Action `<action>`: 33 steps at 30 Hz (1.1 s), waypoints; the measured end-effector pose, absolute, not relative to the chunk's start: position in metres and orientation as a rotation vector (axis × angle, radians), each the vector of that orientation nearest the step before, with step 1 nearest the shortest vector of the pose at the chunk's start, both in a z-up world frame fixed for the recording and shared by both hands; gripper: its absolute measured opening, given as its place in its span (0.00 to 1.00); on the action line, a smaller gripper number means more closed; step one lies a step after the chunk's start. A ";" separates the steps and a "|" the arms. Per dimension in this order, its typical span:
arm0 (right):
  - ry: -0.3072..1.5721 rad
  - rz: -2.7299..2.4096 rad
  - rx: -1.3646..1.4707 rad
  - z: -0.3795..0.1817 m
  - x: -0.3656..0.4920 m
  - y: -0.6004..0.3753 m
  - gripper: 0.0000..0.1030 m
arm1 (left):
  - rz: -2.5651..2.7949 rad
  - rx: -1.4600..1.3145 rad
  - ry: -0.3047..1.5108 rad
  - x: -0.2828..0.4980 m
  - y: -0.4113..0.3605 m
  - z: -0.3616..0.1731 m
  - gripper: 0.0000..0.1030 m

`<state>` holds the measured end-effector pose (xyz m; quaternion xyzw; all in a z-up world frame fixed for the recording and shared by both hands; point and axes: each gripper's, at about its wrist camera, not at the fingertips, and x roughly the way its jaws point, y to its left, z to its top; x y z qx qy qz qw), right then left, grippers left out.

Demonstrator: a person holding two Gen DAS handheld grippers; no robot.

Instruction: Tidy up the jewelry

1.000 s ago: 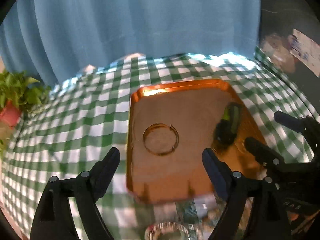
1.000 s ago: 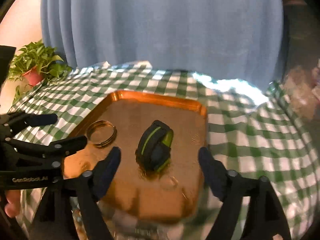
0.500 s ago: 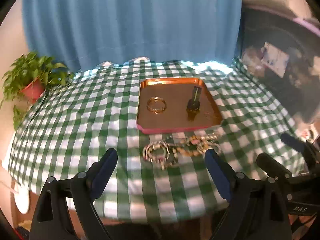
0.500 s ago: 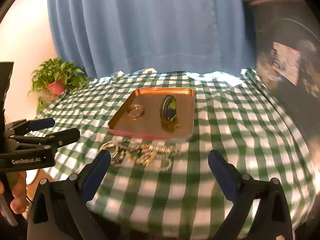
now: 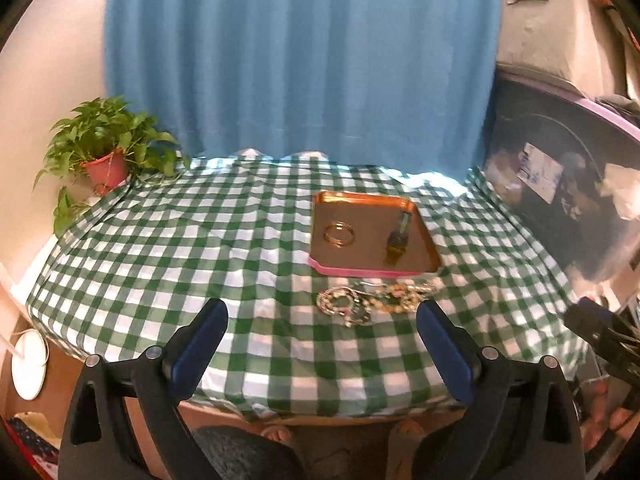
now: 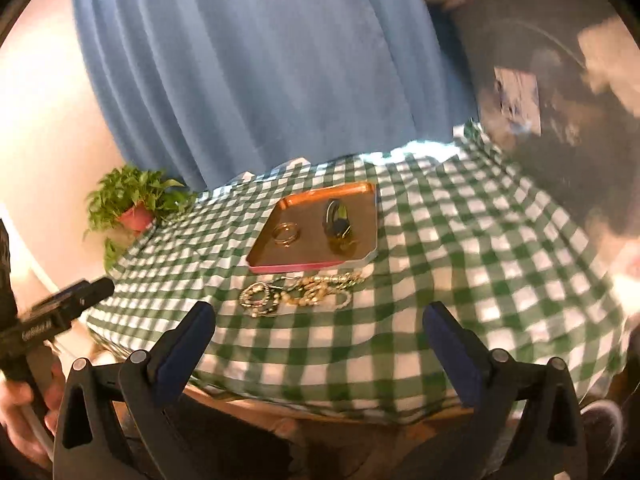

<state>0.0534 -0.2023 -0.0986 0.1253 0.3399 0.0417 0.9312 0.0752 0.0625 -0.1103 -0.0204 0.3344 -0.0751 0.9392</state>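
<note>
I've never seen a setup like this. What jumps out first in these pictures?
A copper tray sits on a green checked tablecloth, holding a gold bangle and a dark watch. Just in front of it lies a tangled heap of jewelry. A potted plant stands at the far left corner, before a blue curtain.

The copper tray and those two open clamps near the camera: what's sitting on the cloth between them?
A tangled pile of beaded jewelry lies on the checked tablecloth, just before the tray; both wrist views show it.
</note>
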 end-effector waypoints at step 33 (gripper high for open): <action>0.966 0.200 0.183 -0.272 0.217 -0.188 0.20 | -0.446 0.155 0.946 0.269 -0.004 -0.292 0.23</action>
